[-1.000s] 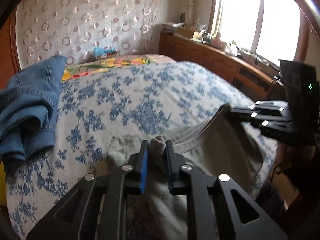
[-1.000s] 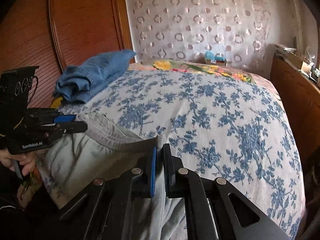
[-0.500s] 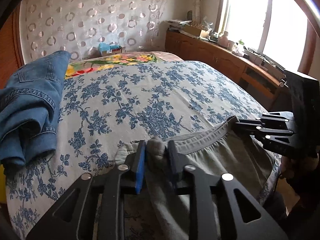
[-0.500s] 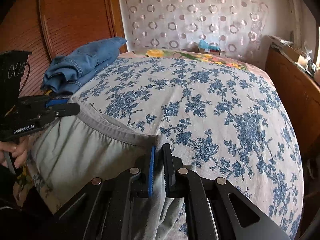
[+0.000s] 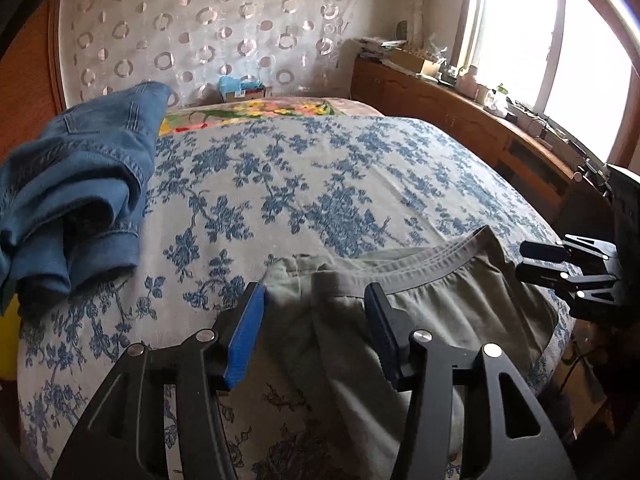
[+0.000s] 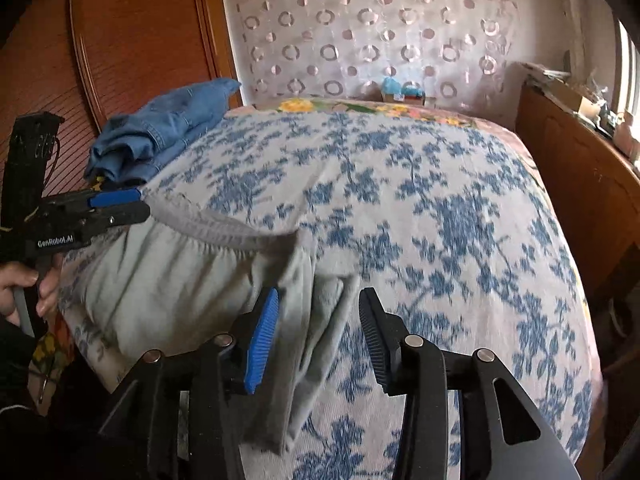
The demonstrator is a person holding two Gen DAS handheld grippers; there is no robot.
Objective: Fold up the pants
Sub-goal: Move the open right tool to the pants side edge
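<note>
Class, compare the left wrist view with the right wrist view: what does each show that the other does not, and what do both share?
Left wrist only: the bright window. Right wrist only: a hand gripping the left gripper's handle, and the wooden panel. Both: the grey pants on the floral bedspread, blue jeans, and the left gripper and right gripper, whose jaws have just been opening and stand clear of the pants.

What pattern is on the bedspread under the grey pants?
Blue floral sprays on a pale ground across the bedspread, clearest in the right wrist view; the grey pants are plain.
</note>
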